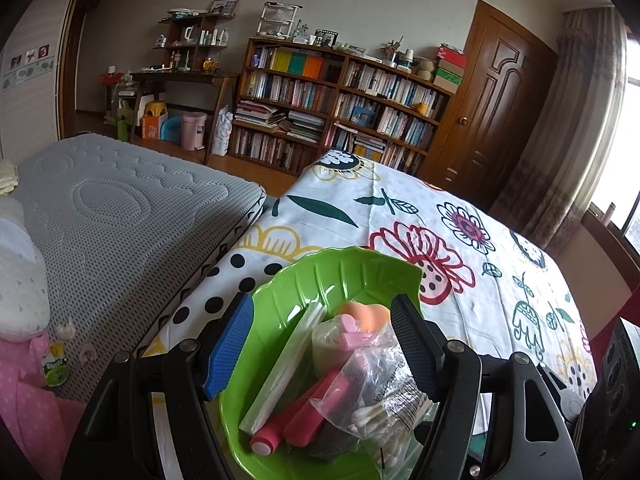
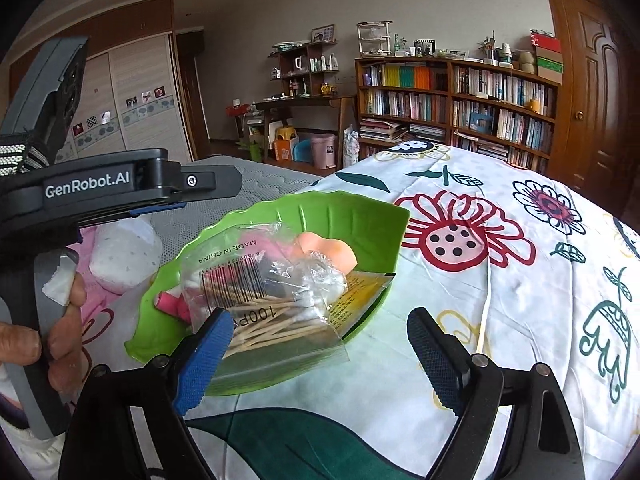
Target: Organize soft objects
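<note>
Bowl [image 2: 360, 216] glossy green, leaf-shaped | crinkly swab bag [image 2: 264, 300] inside | both grippers [image 1: 320, 344] [image 2: 320, 356] wide, empty

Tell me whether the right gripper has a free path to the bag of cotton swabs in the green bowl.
Probably yes. The right gripper is open, and the bag of cotton swabs lies on top in the green bowl, right ahead of its fingers, with nothing covering it.

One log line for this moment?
left tongs: open over green leaf-shaped plastic dish | right tongs: open beside clear bag of cotton swabs | nothing gripped
</note>
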Demonstrator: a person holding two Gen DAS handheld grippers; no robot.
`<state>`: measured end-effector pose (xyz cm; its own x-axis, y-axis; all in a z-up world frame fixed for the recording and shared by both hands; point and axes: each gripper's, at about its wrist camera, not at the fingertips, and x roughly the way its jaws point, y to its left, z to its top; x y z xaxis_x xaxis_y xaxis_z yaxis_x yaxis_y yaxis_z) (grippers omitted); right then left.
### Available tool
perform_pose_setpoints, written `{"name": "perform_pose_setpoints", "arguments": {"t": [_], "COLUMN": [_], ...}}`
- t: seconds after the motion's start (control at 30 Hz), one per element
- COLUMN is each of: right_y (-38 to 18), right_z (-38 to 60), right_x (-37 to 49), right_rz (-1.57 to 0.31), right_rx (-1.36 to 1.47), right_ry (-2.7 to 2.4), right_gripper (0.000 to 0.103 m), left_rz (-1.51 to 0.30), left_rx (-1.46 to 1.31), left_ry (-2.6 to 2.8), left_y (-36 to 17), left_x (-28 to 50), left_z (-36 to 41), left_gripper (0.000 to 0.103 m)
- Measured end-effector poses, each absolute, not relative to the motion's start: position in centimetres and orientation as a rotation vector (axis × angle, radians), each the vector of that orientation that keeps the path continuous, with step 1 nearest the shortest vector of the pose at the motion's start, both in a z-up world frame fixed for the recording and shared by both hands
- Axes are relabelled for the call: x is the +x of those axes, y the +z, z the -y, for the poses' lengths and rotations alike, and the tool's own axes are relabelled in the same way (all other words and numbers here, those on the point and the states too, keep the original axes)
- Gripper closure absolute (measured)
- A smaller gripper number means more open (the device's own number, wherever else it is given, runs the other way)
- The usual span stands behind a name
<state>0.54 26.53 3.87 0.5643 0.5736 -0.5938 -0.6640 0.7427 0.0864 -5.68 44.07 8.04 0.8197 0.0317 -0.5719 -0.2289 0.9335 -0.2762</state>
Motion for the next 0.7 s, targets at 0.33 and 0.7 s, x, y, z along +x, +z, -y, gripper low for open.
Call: {"name": "perform_pose_setpoints", "arguments": {"t": [0.33,0.7], "right_y": [2.3,2.3], "right_z": [-28.2,-27.7], "right_x": [1.6,1.3], "right_rz": [-0.677,-0.696], "right_rx": [-0.267,-0.241], "right_ry": [0.661,0.665], "right_gripper": [0.011,0.011], "left_rz": [-0.623,-0.655], "left_rx": [-0.324,-0.255], "left_ry": [0.144,0.173], "left_y": [7.6,6.7], "left_x": [-5.7,-5.8], "left_z": [-44.1,-43.3], "left_gripper": [0.031,0.031]}}
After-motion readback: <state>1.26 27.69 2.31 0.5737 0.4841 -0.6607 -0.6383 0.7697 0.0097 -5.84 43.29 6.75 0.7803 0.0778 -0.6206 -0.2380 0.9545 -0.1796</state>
